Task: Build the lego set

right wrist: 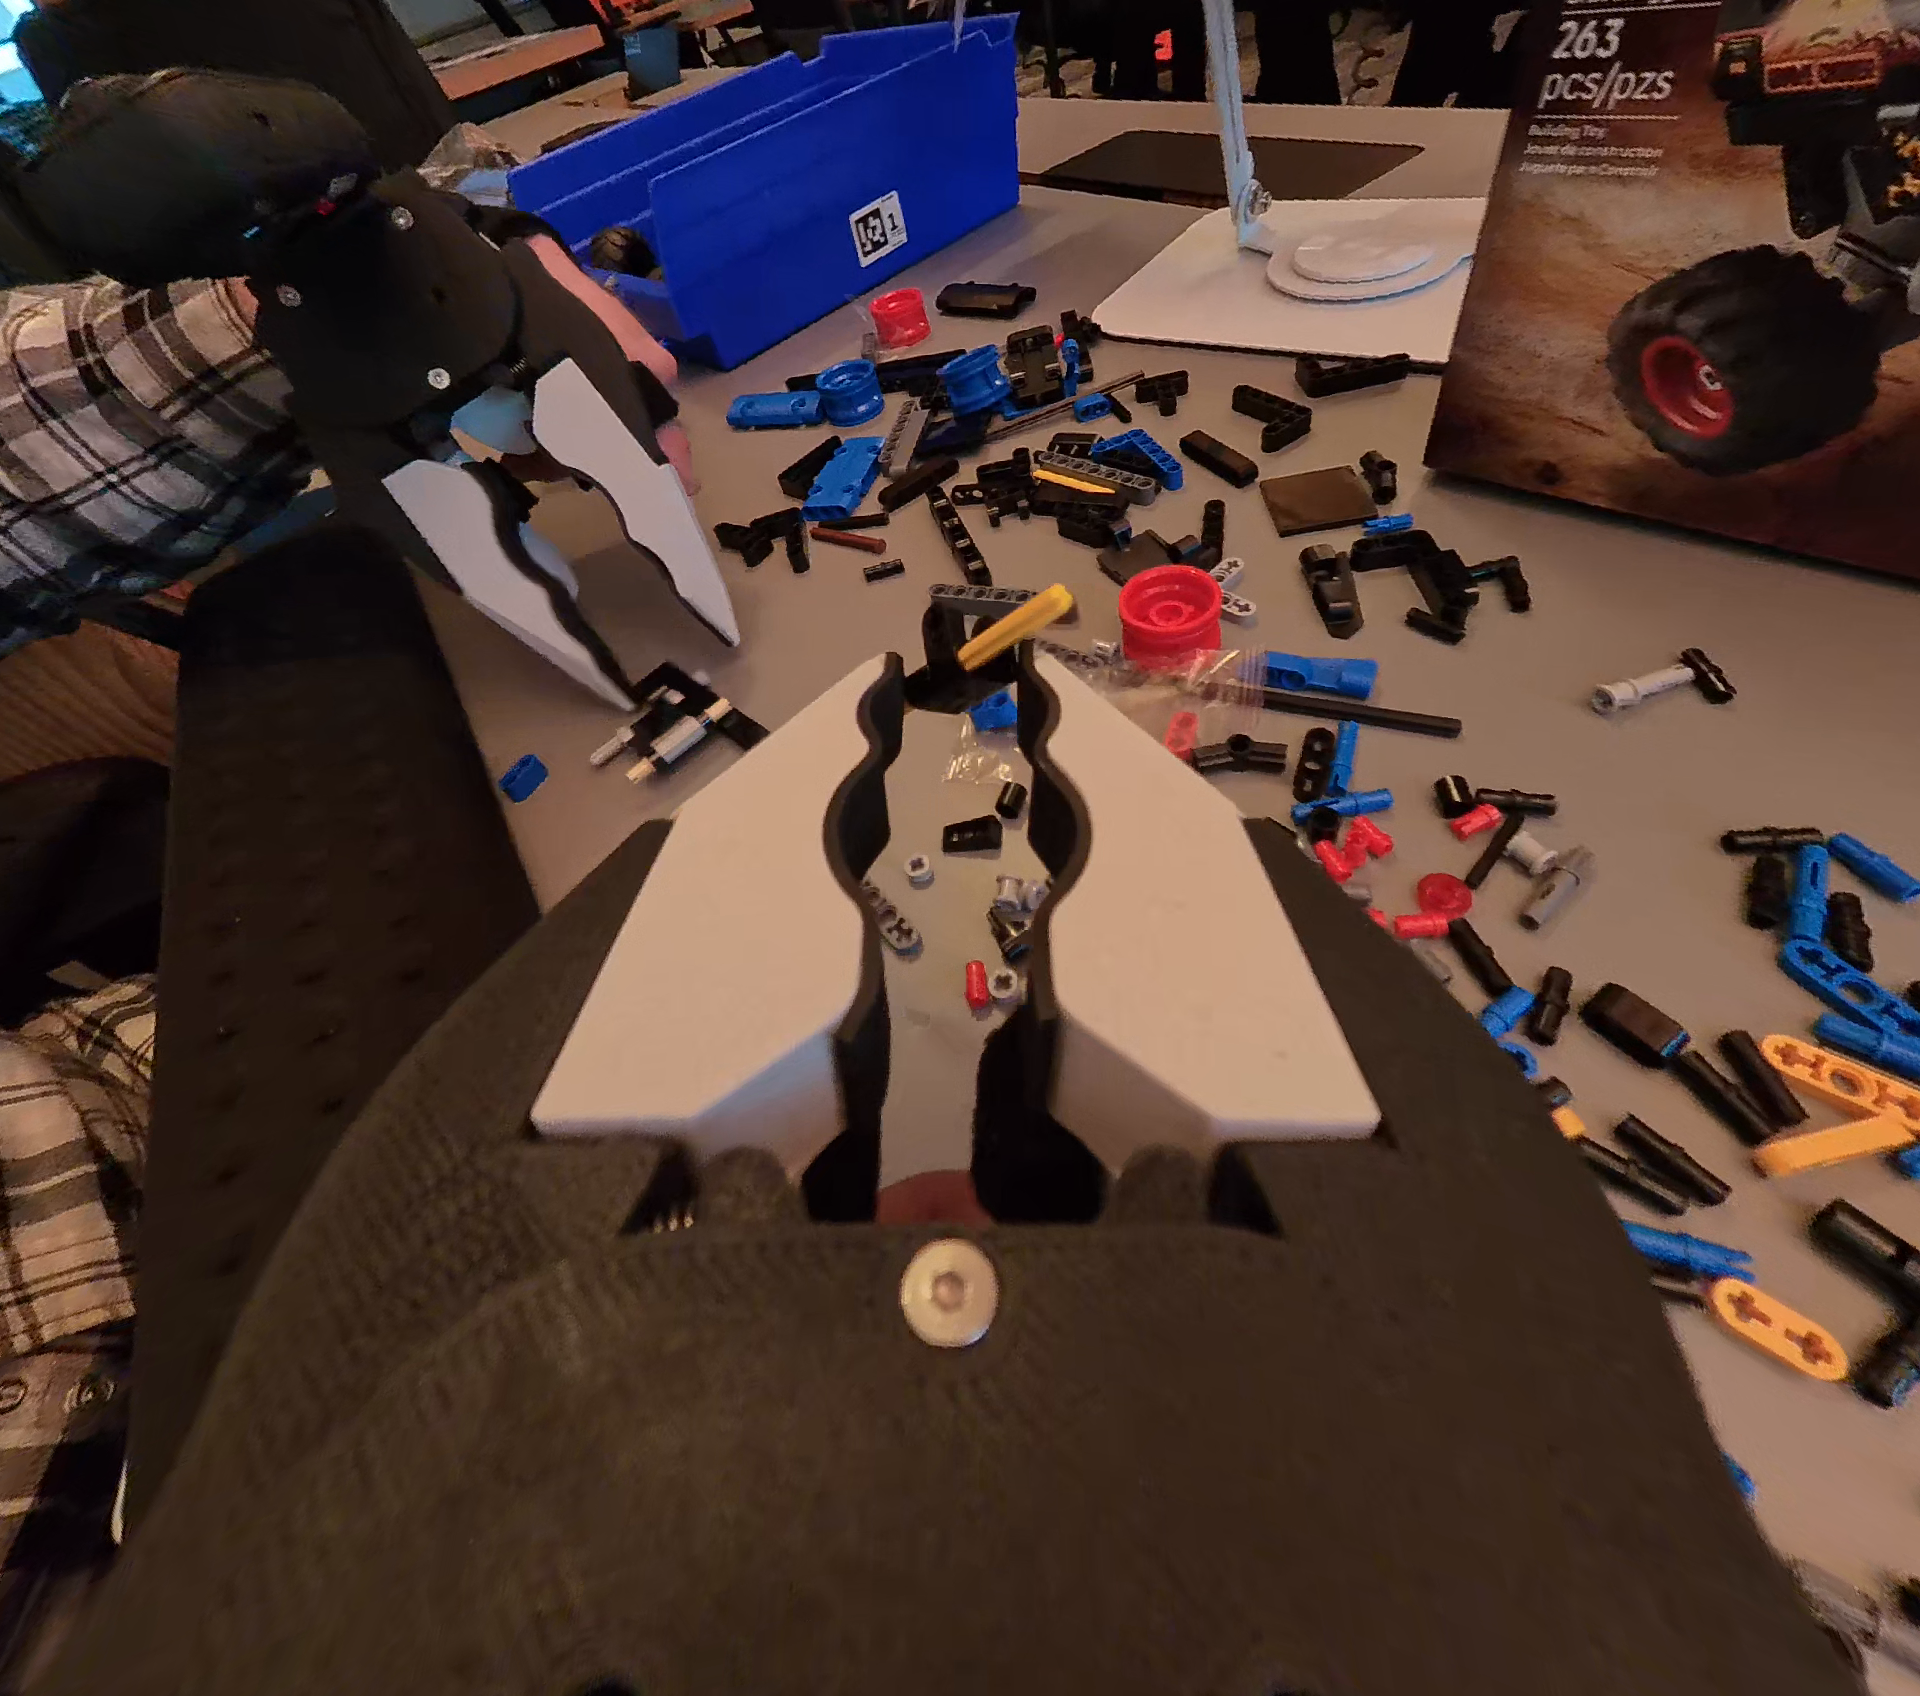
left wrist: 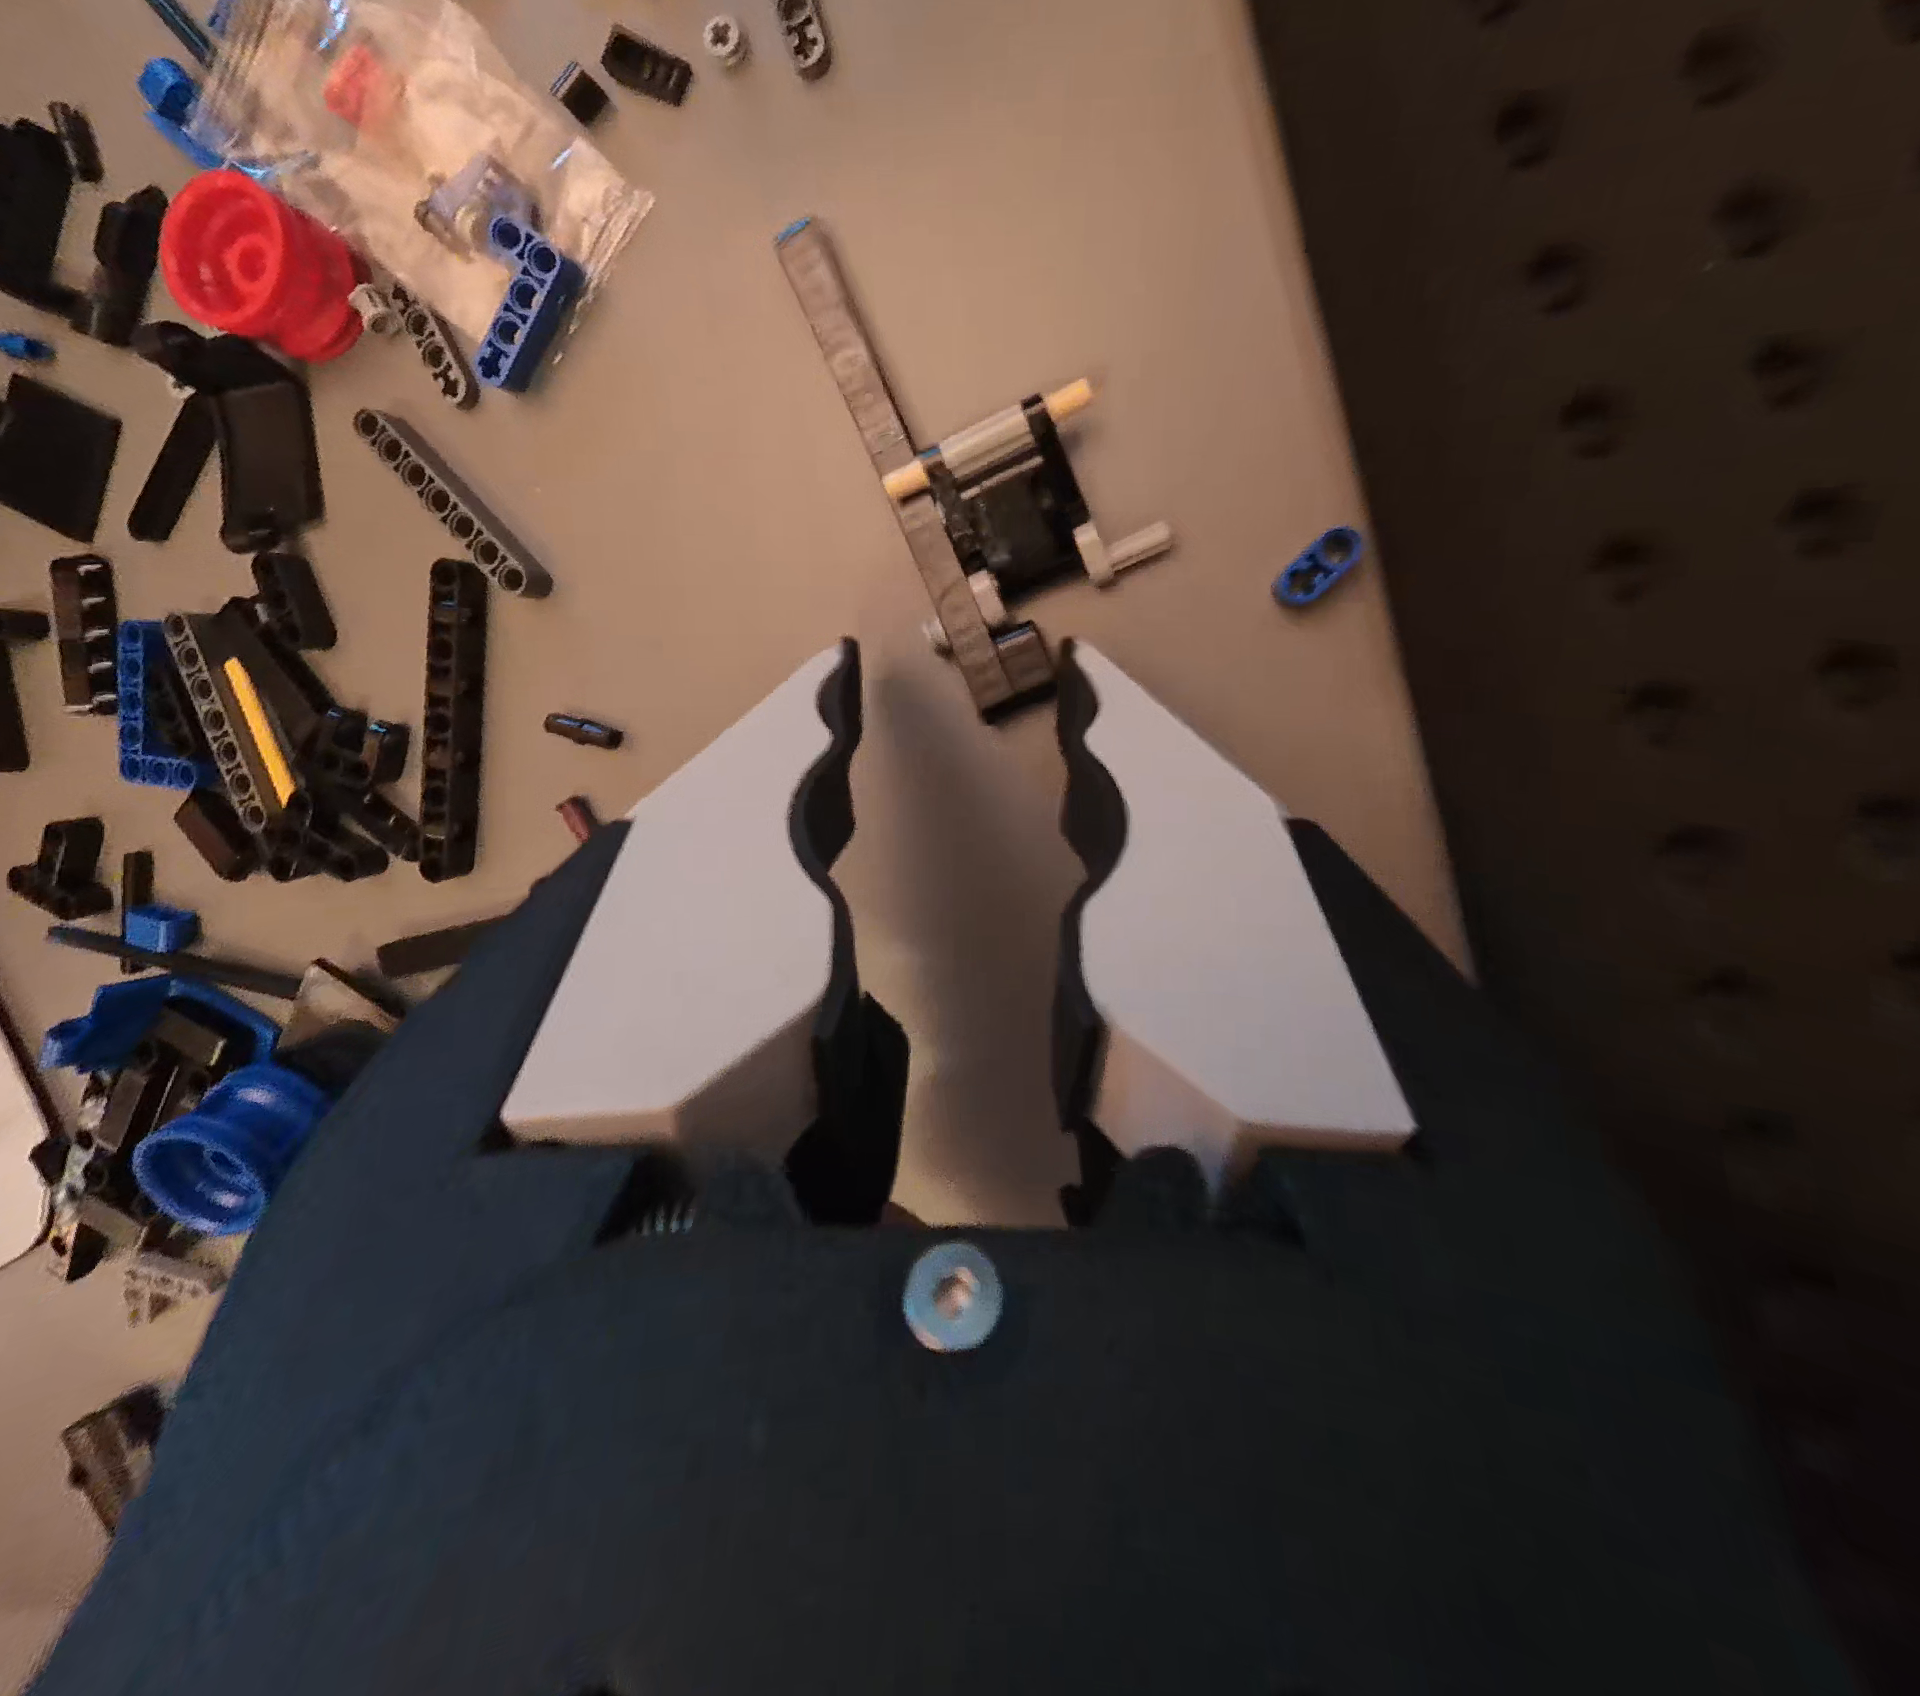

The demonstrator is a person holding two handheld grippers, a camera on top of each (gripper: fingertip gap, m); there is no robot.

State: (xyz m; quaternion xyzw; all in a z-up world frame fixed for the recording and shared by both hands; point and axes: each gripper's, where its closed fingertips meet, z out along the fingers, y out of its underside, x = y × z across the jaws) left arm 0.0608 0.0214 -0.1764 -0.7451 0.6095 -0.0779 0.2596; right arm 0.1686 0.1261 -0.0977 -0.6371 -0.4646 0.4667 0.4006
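Observation:
A small grey-and-black lego assembly [left wrist: 987,503] with a long grey beam and tan pins lies on the grey table [left wrist: 1039,88]. My left gripper [left wrist: 958,659] is open and empty, with its tips right at the assembly's near end. In the right wrist view the left gripper [right wrist: 675,670] hovers open just over the same assembly [right wrist: 675,727]. My right gripper [right wrist: 961,670] is shut on a small black piece with a yellow axle [right wrist: 1013,623] and holds it above the table. A dark grey beam seems joined to it.
Loose black, blue and red pieces cover the table, with a red wheel hub [right wrist: 1169,612] and a clear bag [left wrist: 416,119]. A blue bin [right wrist: 831,192], a white stand base [right wrist: 1299,285] and the set's box [right wrist: 1714,192] stand behind. A small blue link [left wrist: 1317,566] lies near the table edge. The tips of one gripper are about 15 cm away from the tips of the other. The small blue link [left wrist: 1317,566] is closer to my left gripper, around 4 cm from its tips; the right tips are 20 cm off. It is also in sight in the right wrist view [right wrist: 517,771].

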